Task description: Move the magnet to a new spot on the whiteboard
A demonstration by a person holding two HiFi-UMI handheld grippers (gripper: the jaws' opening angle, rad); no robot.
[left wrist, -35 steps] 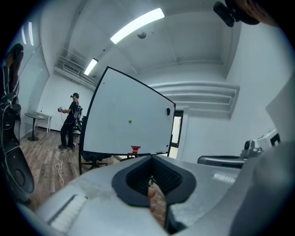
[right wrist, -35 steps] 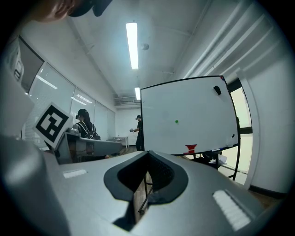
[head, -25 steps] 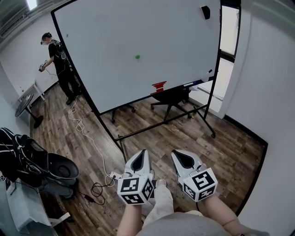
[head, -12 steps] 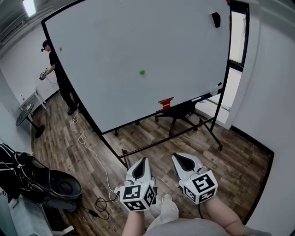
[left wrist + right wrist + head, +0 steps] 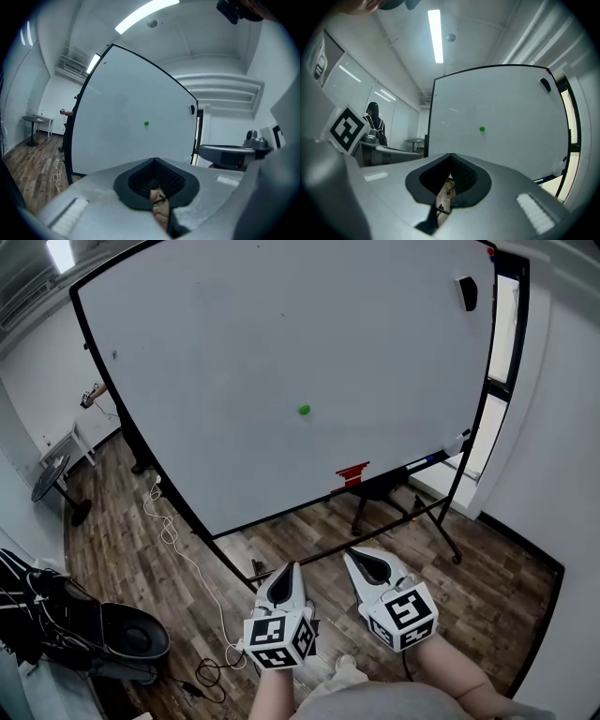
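One green magnet (image 5: 304, 410), one whiteboard (image 5: 234, 343)

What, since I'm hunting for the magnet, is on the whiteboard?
A green magnet near the middle of the whiteboard, a black object at its upper right corner, a red item at its bottom edge. Anything behind the board is hidden.

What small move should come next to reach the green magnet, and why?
Probably step closer and raise the right gripper toward the green magnet, opening its jaws. It and the left gripper are low above the floor, jaws together, well short of the whiteboard.
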